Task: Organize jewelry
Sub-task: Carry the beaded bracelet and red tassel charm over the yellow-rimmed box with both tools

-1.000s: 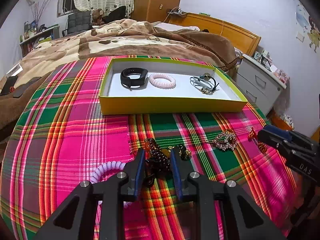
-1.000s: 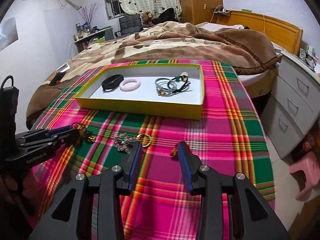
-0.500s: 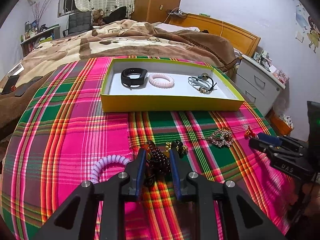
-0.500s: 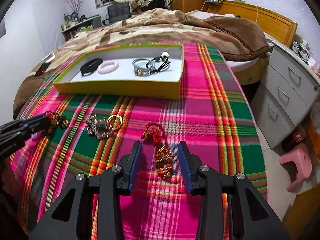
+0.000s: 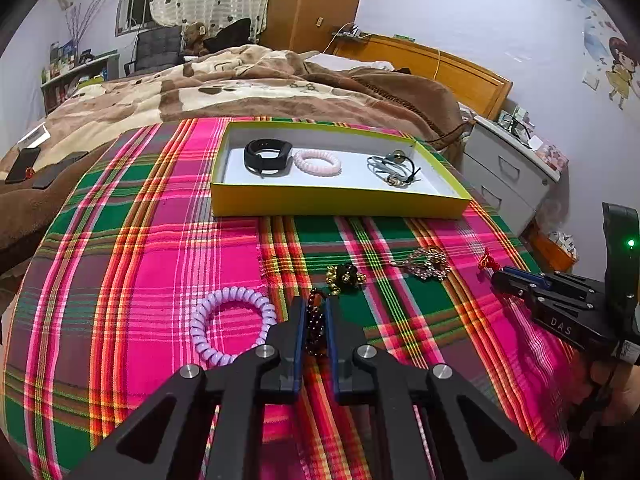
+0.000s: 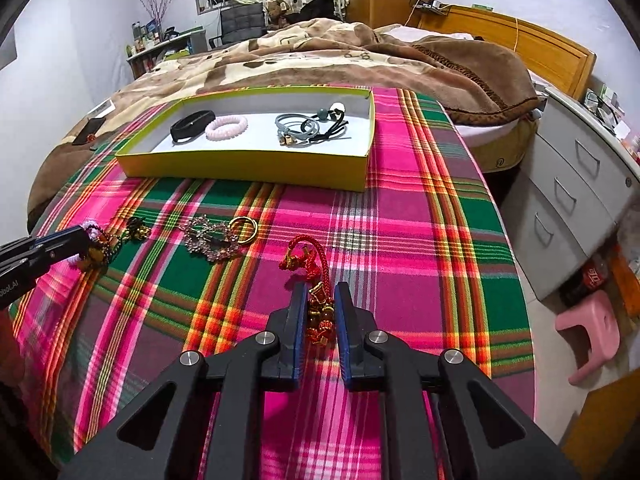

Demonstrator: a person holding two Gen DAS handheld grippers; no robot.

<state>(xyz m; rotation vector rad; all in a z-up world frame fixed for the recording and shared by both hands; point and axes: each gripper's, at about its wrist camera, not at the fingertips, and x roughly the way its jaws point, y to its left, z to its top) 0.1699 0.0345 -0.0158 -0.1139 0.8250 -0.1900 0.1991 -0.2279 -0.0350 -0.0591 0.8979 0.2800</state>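
Observation:
A yellow-green box [image 5: 340, 202] [image 6: 248, 166] at the back of the plaid cloth holds a black band [image 5: 267, 156], a pink coil tie [image 5: 318, 163] and grey hair ties [image 5: 390, 168]. My left gripper [image 5: 316, 312] is shut on a dark bead bracelet [image 5: 314, 322]. A purple coil tie [image 5: 232, 324] lies just left of it. My right gripper [image 6: 321, 300] is shut on a red cord charm [image 6: 316, 280]. A silver chain [image 6: 208, 238] with a gold ring [image 6: 244, 229] lies between the grippers.
A dark and gold bead cluster [image 5: 345, 276] lies ahead of the left gripper. A bed with a brown blanket [image 5: 240, 92] is behind the table. Grey drawers [image 6: 576, 184] and a pink stool [image 6: 592, 336] stand to the right.
Both grippers have closed: the left on the bead bracelet, the right on the red cord charm. The right gripper moved forward over the charm.

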